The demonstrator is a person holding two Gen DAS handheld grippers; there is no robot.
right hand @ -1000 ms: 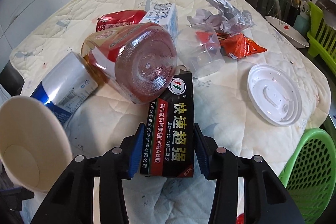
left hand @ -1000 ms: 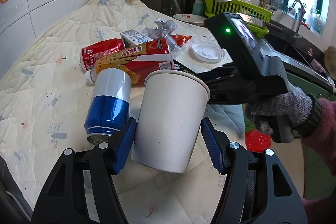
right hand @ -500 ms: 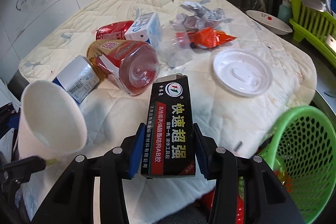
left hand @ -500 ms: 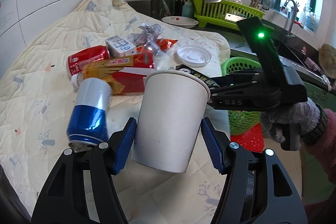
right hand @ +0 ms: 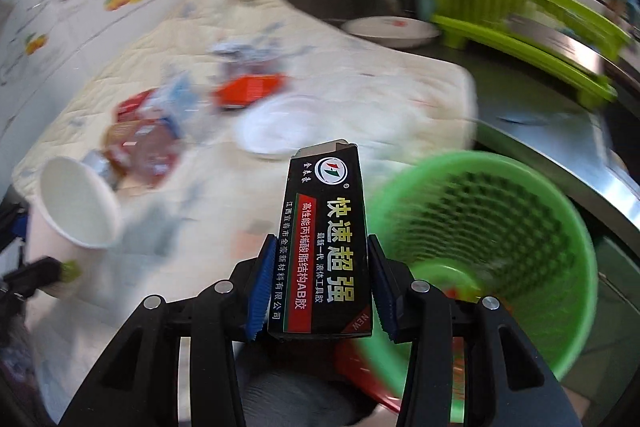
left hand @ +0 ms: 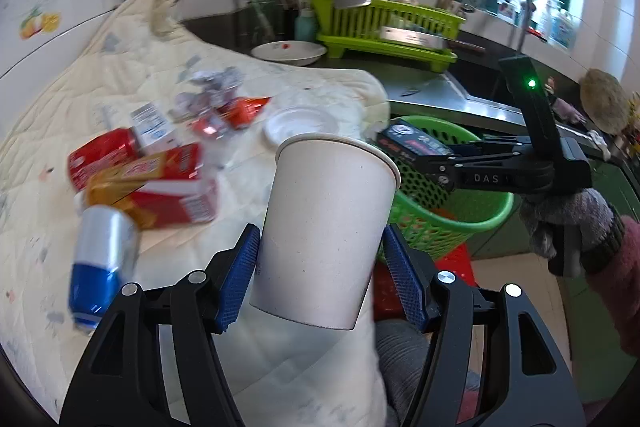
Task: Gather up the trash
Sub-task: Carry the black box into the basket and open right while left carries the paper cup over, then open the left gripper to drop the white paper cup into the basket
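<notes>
Box: black carton [right hand: 326,251] with Chinese print, upright, pinched at its lower sides by the right gripper [right hand: 320,287]; its top sits just beside the near rim of the basket. In the left view the box [left hand: 412,145] hangs over the basket's rim.
Cup: white paper cup [left hand: 326,231], mouth up and slightly tilted, clamped between the blue pads of the left gripper [left hand: 320,273]; it is off the basket's left side, over the quilt's edge.
Basket: green mesh basket [right hand: 520,195], mouth open, below and right of the quilt's corner.
Quilt: cream quilt [left hand: 80,99] left of the basket.
Loose trash: blue can [left hand: 102,259], red carton [left hand: 160,183], red can [left hand: 104,155], white lid [left hand: 300,123] and wrappers [left hand: 224,99] lie on the quilt, well apart from the basket.
Hand: gloved hand [left hand: 568,223] on the right gripper's handle, beyond the basket's right side.
</notes>
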